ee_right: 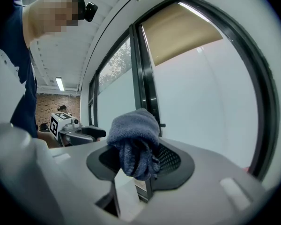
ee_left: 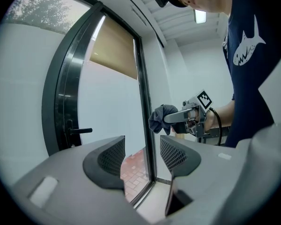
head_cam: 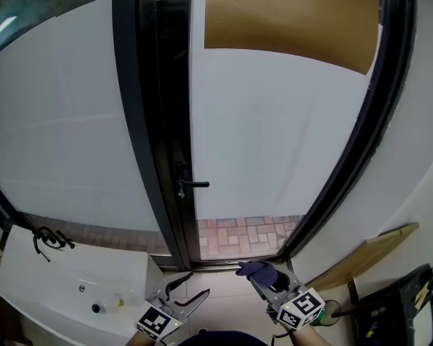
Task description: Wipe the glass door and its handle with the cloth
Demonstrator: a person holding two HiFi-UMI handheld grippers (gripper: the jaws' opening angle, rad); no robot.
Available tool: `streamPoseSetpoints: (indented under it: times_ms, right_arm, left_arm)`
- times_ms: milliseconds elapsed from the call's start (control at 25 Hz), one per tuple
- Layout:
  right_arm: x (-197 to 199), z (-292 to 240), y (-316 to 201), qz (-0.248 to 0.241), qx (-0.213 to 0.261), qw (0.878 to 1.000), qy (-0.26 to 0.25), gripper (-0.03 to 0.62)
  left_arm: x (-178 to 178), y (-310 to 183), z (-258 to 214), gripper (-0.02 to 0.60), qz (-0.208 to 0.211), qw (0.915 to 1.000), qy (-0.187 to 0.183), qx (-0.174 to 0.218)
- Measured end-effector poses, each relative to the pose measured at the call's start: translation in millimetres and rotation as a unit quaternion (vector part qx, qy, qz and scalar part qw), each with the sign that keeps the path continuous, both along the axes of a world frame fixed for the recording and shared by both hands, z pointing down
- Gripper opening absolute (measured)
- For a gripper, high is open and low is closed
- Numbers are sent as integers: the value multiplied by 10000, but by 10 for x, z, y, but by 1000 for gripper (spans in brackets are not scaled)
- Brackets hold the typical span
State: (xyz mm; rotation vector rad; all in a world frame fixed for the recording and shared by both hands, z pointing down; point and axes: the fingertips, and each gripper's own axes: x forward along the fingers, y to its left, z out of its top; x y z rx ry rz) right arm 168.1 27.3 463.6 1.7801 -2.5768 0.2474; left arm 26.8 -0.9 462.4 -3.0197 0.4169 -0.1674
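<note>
The cloth point(head_cam: 256, 269), 1 dark blue bunched wad, is clamped between the jaws of the right gripper point(head_cam: 260, 274). It hangs low in front of the bottom edge of the glass door point(head_cam: 274, 135) and seems clear of the glass. The handle point(head_cam: 193, 184), 1 black lever at the door's left edge, runs level with its free end pointing right. It lies up and to the left of the cloth. The left gripper point(head_cam: 197, 285) sits straight below the handle, jaws apart and empty. There are 1 door and 2 grippers.

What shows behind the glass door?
Through the bottom strip of the glass door, brick paving shows. Above, the pane looks white and a tan blind covers the top, hiding anything else.
</note>
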Motion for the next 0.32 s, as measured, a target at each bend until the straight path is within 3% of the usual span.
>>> streamPoseSetpoints:
  times_ms: [320]
  right_arm:
    - [25, 8, 102, -235, -40, 9997, -65, 170]
  left_arm:
    - [29, 167, -35, 232, -180, 9998, -50, 2]
